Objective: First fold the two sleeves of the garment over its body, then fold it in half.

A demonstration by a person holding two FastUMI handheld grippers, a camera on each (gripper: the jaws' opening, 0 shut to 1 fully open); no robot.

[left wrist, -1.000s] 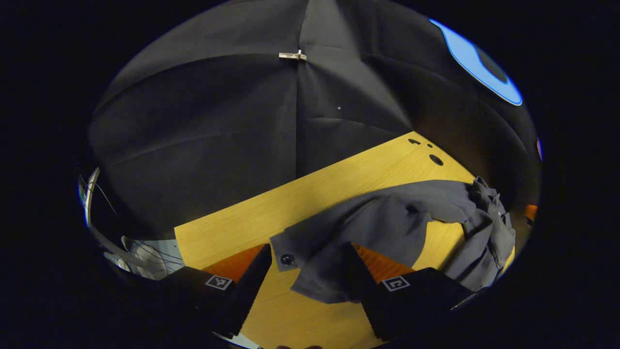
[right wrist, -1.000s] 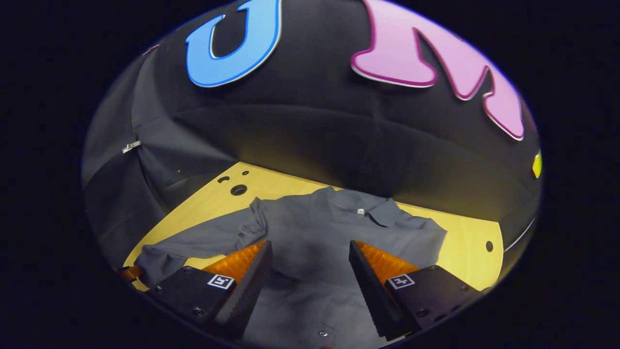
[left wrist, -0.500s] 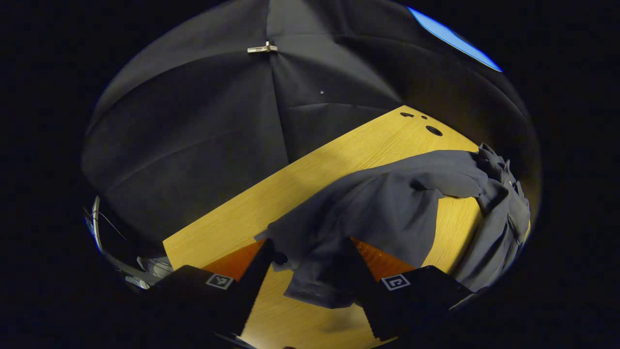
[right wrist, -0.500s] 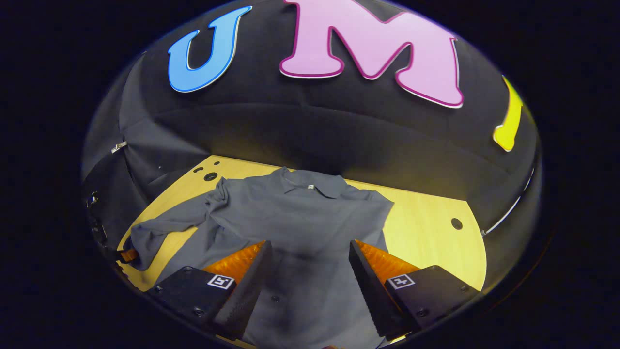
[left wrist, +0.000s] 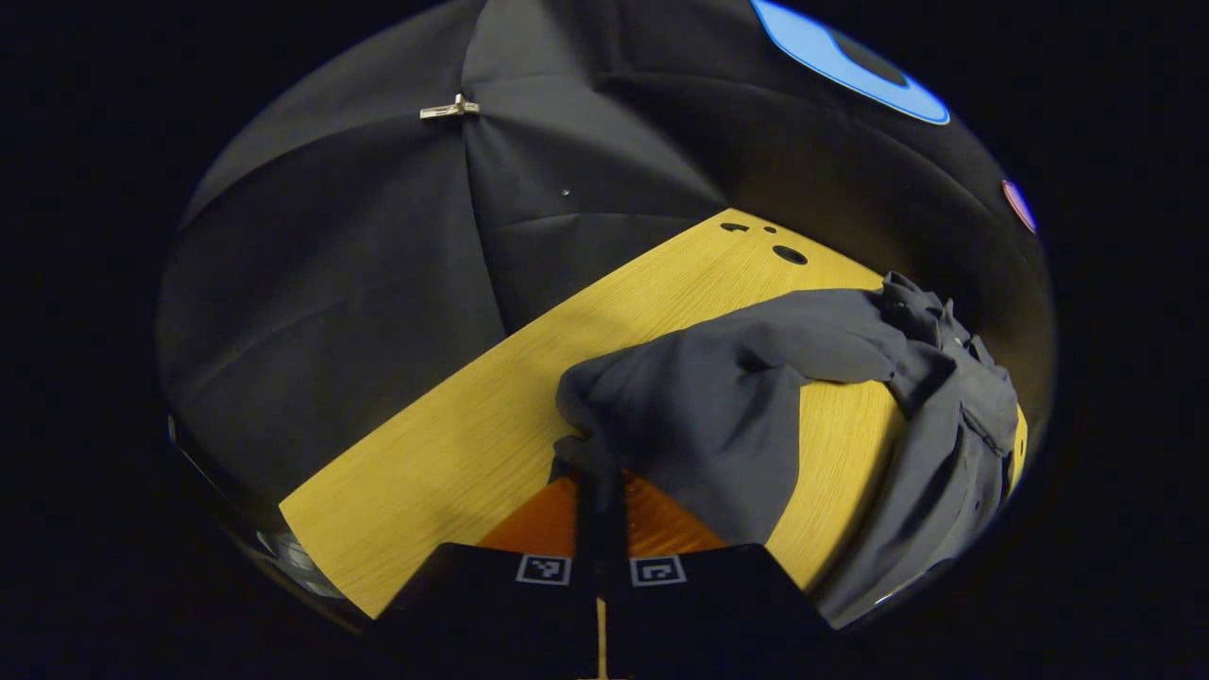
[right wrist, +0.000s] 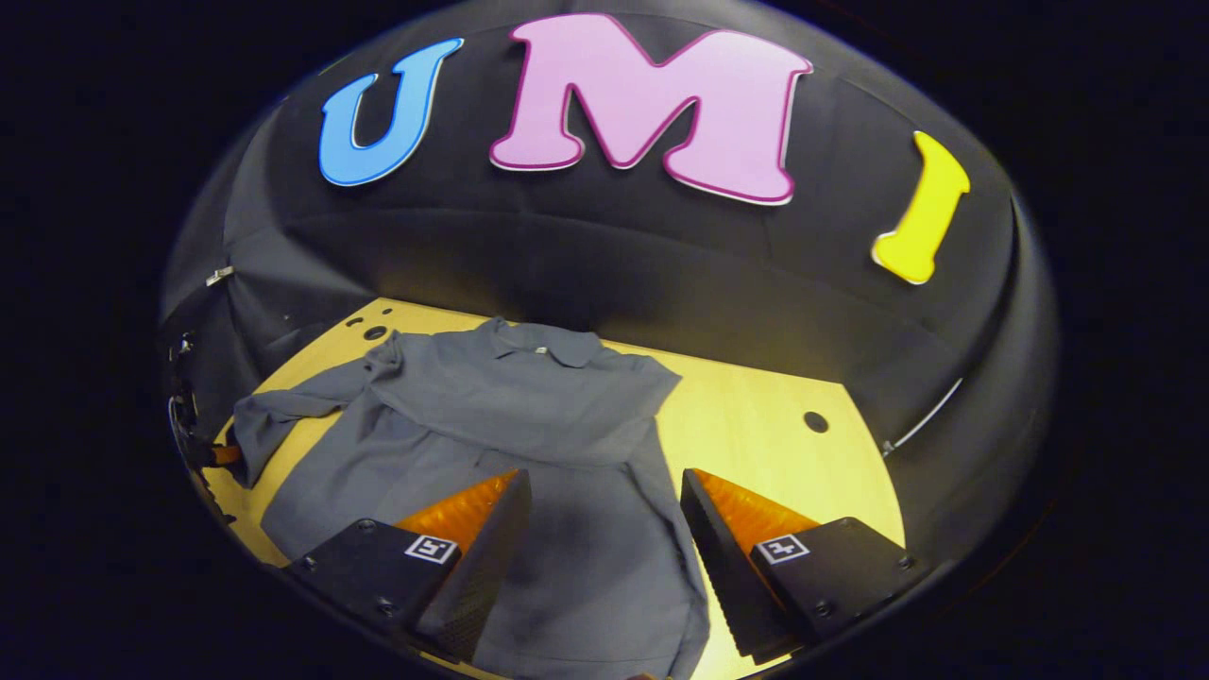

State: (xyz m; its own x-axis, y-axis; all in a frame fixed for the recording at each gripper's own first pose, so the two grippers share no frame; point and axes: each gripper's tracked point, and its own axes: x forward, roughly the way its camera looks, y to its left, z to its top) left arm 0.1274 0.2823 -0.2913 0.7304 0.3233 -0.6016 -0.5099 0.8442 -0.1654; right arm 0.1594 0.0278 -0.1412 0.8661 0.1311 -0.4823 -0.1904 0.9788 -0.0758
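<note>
Lying ahead of my right claw (right wrist: 604,557) on the one yellow bench (right wrist: 756,425) is one grey shirt (right wrist: 510,416). The sleeve nearer my right claw looks already folded over the body. My left claw (left wrist: 600,472) is pinched tight on the other sleeve (left wrist: 708,397), which bunches up just in front of it. My right claw is wide open, holding nothing. I think this sleeve and the fold in half are left.
</note>
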